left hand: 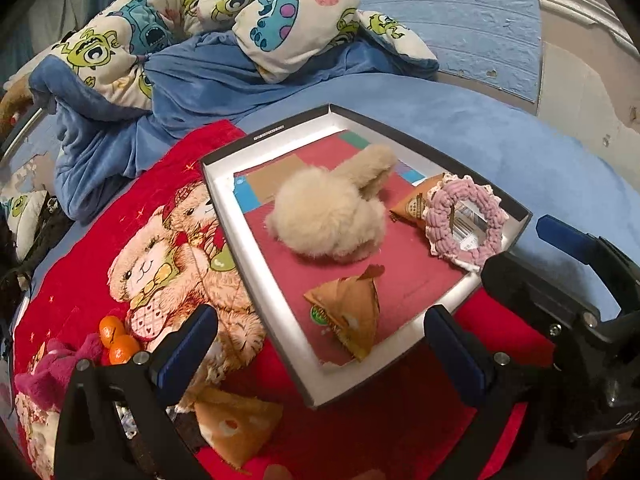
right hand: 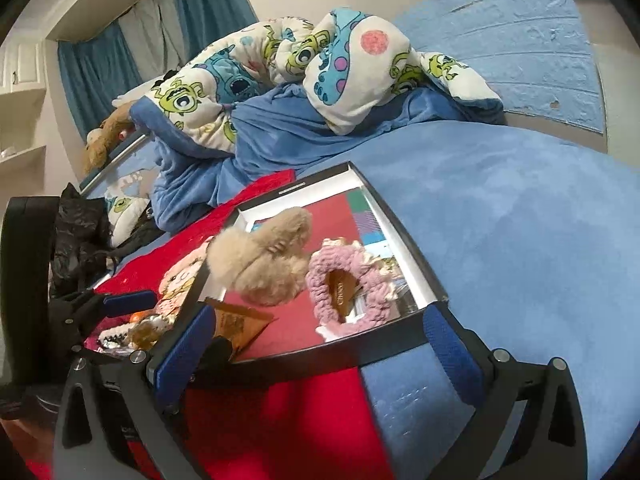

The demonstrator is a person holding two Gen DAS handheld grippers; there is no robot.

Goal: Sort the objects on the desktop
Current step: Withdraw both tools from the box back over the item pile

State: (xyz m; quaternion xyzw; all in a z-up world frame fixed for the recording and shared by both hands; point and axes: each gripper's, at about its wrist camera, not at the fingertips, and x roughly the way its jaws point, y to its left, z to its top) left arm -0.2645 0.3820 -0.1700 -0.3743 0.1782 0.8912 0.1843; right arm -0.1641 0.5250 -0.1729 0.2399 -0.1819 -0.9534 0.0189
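Observation:
A shallow box tray (left hand: 256,264) with white walls and a red floor lies on a red bear blanket (left hand: 160,248). In it are beige fluffy earmuffs (left hand: 332,216), a pink crocheted mirror (left hand: 464,220), a brown triangular snack packet (left hand: 352,316) and another packet (left hand: 416,204) at the far side. My left gripper (left hand: 320,344) is open and empty, over the tray's near corner. My right gripper (right hand: 316,344) is open and empty, at the tray's near wall (right hand: 360,352); the earmuffs (right hand: 264,260) and mirror (right hand: 348,284) lie just beyond it.
Outside the tray, two small oranges (left hand: 116,340), a pink plush (left hand: 52,372) and an orange triangular packet (left hand: 236,424) lie on the red blanket. A rumpled cartoon quilt (left hand: 240,20) is piled behind. Blue bedding (right hand: 500,220) spreads to the right. A black bag (right hand: 80,232) lies left.

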